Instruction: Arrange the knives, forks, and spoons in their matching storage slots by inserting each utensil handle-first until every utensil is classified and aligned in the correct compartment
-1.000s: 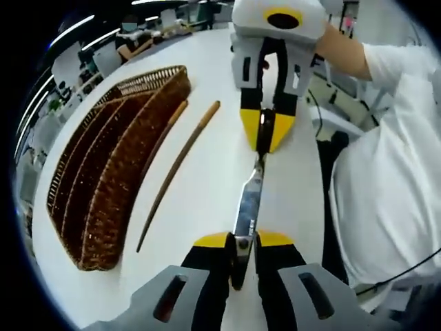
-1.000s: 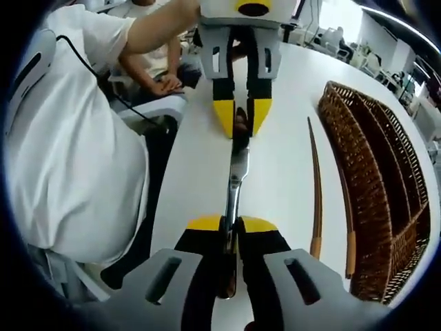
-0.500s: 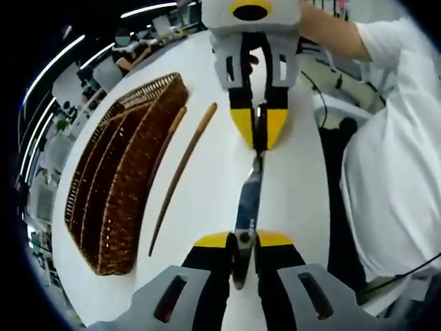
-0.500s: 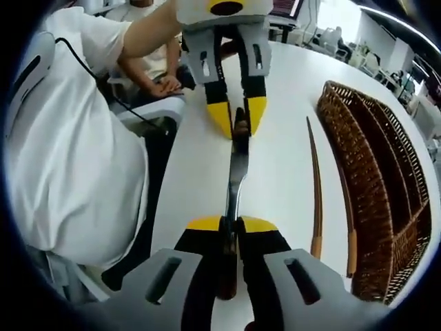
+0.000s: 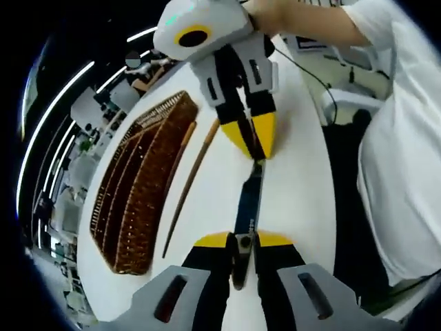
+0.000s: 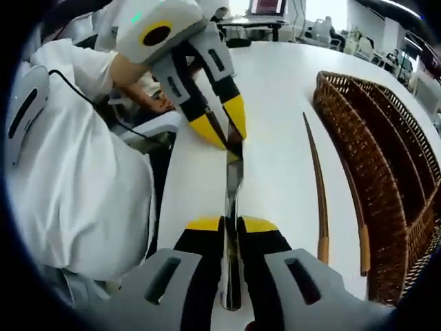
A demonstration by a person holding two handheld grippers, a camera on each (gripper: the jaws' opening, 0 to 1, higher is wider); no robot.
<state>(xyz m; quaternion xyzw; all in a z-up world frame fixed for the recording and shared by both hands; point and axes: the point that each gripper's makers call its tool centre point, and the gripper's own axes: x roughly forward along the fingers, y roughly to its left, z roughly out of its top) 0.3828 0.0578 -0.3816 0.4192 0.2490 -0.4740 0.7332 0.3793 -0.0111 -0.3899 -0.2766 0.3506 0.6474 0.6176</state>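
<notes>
— So, what's at the left of the left gripper view?

— A wicker tray (image 5: 138,207) with long slots, on the white table (image 5: 296,186). Just right of it lie two wooden-handled utensils (image 5: 193,181), side by side, not slotted yet.

— And centre frame?

— The left gripper (image 5: 242,239) is clamped on one end of a metal utensil (image 5: 249,196); the right gripper (image 5: 253,138), coming down from the top, pinches the other end.

— In the right gripper view?

— Same utensil, mirrored, with the tray at the right edge.

— What could go wrong?

— I'd say if both pull or twist unevenly, the slick metal could slip from one grip and drop.
</notes>
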